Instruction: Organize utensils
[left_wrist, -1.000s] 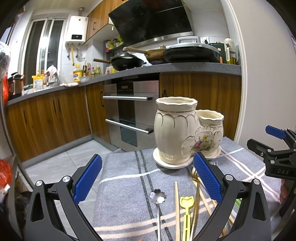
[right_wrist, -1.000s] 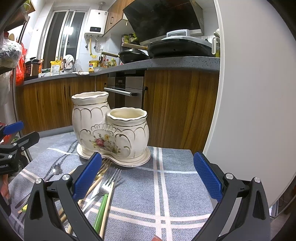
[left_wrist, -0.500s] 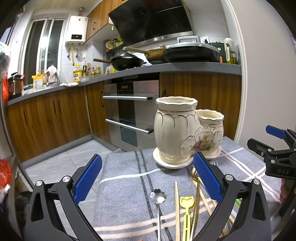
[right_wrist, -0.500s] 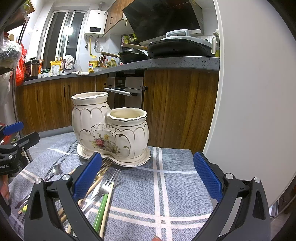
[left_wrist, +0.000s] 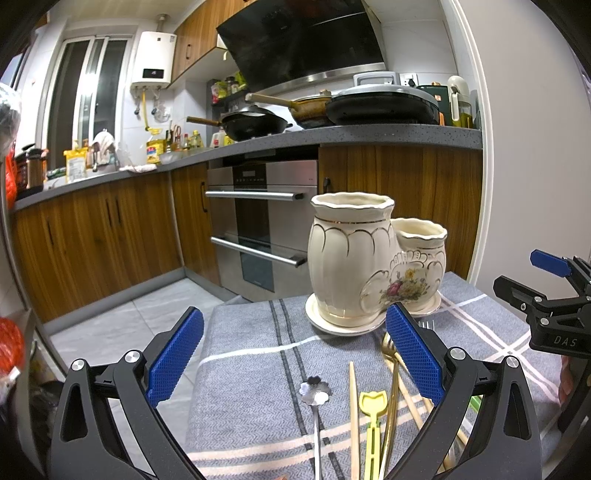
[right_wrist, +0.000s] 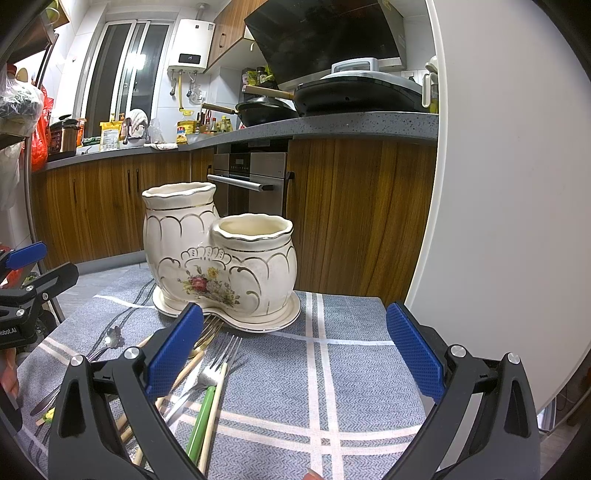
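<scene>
On the grey cloth (left_wrist: 251, 354), utensils (left_wrist: 373, 410) between spread left gripper (left_wrist: 295, 358), right gripper (right_wrist: 295, 350) spread, ceramic holder (right_wrist: 221, 258) beyond

The tablecloth (right_wrist: 354, 376) is grey with a fine herringbone weave, crossed by white and dark stripes. The double-pot holder (right_wrist: 221, 258) is cream with gold scalloped lines and a painted bunch of red, yellow and blue flowers. On the cloth lie a yellow plastic fork (left_wrist: 373, 424), a gold spoon (left_wrist: 390, 391), pale wooden chopsticks (left_wrist: 354, 417), a silver flower-shaped spoon (left_wrist: 315, 391) and a green-handled fork (right_wrist: 201, 417). Both grippers (left_wrist: 293, 358) (right_wrist: 293, 356) are black with blue textured pads. The cupboards (left_wrist: 92, 236) are striped brown wood under a speckled grey counter (left_wrist: 369, 134).
</scene>
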